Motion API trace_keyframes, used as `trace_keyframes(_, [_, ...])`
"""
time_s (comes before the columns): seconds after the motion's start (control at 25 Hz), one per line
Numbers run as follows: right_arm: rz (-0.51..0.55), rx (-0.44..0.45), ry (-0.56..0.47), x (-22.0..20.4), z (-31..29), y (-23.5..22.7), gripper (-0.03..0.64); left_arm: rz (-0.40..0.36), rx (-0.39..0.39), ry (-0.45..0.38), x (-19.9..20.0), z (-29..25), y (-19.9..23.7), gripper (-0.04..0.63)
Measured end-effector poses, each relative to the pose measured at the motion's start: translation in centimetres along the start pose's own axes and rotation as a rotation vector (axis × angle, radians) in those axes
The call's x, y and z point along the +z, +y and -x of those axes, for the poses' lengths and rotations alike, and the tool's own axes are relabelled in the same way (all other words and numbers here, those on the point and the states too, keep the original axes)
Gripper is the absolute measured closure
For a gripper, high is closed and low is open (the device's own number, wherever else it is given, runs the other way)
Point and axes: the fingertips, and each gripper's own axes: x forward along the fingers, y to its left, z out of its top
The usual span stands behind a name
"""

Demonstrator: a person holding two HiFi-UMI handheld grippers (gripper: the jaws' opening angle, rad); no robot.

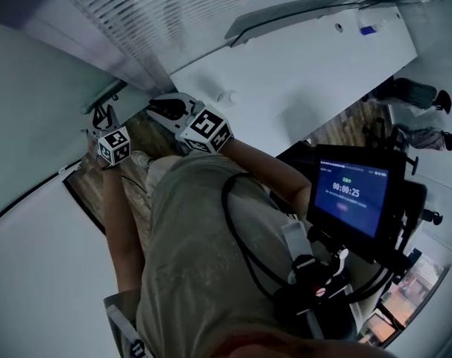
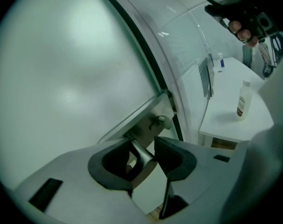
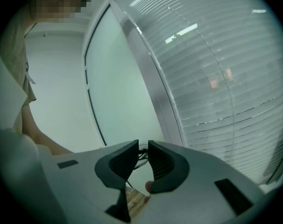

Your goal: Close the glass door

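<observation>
The glass door (image 2: 71,69) is a frosted pane that fills the left of the left gripper view, its dark edge strip running down to a metal lock plate. On that plate sit a small thumb-turn knob (image 2: 161,121) and the door handle (image 2: 140,154), a flat steel lever. The lever lies right between the jaws of the left claw (image 2: 146,164), whose pads close on it from both sides, so the grip looks made.

The step in hand appears to be the swing itself. The door looks ajar, with wood floor showing beside the claws in the head view. The next move calls for drawing or pushing the lever along the door's arc until the edge meets the frame, keeping the pads square so they do not slide off the steel.

The right claw (image 3: 143,160) hangs near the slatted blinds (image 3: 216,78), jaws almost together and holding nothing. Beyond the door edge stands a white table (image 2: 225,120) with a small bottle (image 2: 244,99).
</observation>
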Motion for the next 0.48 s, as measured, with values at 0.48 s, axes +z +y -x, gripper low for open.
trace_keyframes(0.48, [0.015,-0.016,-0.016,0.1,0.6,-1.0,0.546,-0.017,-0.043,0.062,-0.4,-0.7,-1.0,0.42])
